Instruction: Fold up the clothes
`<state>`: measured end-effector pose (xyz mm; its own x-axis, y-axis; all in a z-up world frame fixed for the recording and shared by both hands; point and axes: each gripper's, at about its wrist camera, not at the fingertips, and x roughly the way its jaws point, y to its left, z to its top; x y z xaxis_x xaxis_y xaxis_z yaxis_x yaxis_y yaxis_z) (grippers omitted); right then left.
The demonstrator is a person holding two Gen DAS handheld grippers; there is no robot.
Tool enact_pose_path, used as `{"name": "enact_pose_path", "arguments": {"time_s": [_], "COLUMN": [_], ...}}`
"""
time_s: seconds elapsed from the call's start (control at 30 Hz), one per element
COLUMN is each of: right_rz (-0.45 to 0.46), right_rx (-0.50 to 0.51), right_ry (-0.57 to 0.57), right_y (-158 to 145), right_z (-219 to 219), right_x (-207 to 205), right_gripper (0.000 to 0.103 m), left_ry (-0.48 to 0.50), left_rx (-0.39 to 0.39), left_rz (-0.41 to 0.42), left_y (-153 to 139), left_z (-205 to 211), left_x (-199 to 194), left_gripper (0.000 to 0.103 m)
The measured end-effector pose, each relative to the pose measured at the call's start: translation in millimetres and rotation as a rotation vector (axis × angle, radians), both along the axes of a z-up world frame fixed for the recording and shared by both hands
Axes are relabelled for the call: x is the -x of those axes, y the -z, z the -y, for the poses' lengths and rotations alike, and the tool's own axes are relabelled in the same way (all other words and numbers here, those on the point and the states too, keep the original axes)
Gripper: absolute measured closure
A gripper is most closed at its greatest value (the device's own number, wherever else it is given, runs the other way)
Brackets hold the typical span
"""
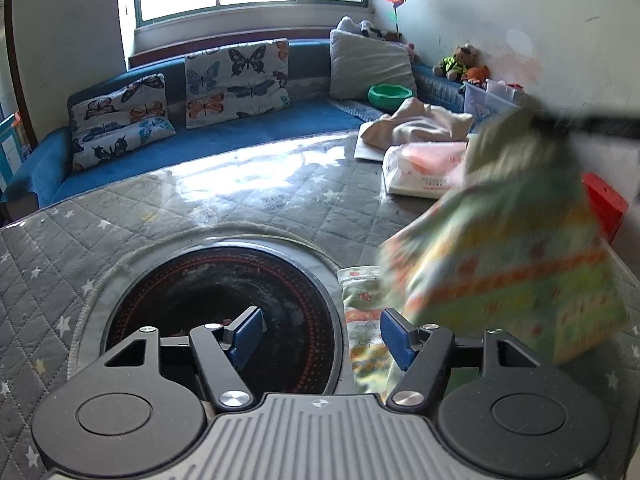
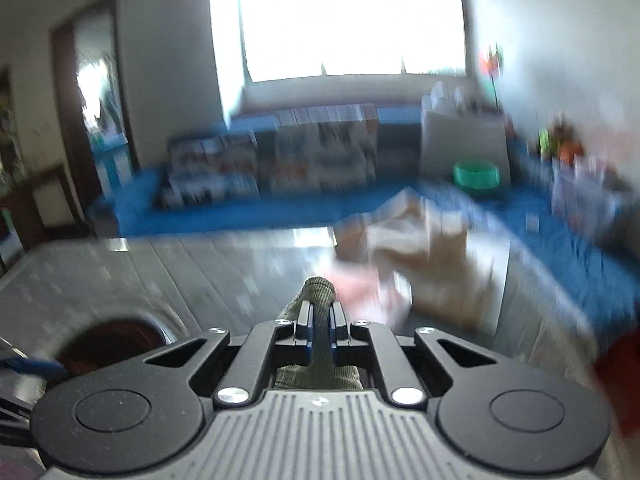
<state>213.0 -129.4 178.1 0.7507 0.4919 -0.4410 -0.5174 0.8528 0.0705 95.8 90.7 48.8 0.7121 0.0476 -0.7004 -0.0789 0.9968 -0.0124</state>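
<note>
Clothes first: the striped green garment point(image 1: 508, 256) hangs lifted over the table's point(image 1: 248, 196) right side, one edge pinched in my right claw point(image 2: 320, 320), clamped tight on its ribbed hem. My left claw point(image 1: 322, 332) stands apart, empty, above the round black burner point(image 1: 224, 292). A green bowl point(image 1: 390, 94) sits on the blue sofa point(image 1: 248, 128); its contents are hidden. The white packet's point(image 1: 420, 176) printing is too blurred to read. The table's left half lies open.

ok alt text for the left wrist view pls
The open left claw hovers over a round black burner set in a grey quilted table cover, while a patterned green garment hangs lifted at right. A blue sofa with butterfly cushions sits beyond.
</note>
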Motion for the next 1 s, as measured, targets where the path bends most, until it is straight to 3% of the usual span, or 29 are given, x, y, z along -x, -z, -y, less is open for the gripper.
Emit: {"name": "enact_pose_path", "arguments": {"time_s": [0.23, 0.33, 0.43, 0.53, 0.7, 0.83, 0.93, 1.0], "right_rz": [0.382, 0.417, 0.375, 0.272, 0.157, 0.112, 0.034, -0.031], "right_rx": [-0.119, -0.104, -0.034, 0.069, 0.112, 0.102, 0.115, 0.109], "right_ry": [-0.101, -0.152, -0.179, -0.166, -0.13, -0.096, -0.077, -0.067], "right_y": [-108, -117, -102, -68, -29, -19, 9, 34], "right_z": [15, 18, 17, 11, 18, 24, 28, 35], "right_x": [96, 125, 140, 135, 133, 139, 137, 137], "right_gripper": [0.097, 0.097, 0.097, 0.095, 0.094, 0.077, 0.068, 0.067], "left_ry": [-0.016, 0.001, 0.029, 0.063, 0.103, 0.13, 0.162, 0.175], "left_rx": [0.013, 0.023, 0.028, 0.028, 0.03, 0.038, 0.045, 0.043], "left_rz": [0.052, 0.082, 0.104, 0.099, 0.068, 0.044, 0.026, 0.011], "left_y": [-20, -32, -41, -39, -31, -23, -14, -9], "left_z": [-6, -4, 3, 16, 30, 41, 53, 59], "left_x": [15, 20, 23, 21, 12, 7, 9, 6], "left_gripper": [0.034, 0.032, 0.028, 0.028, 0.025, 0.025, 0.025, 0.025]}}
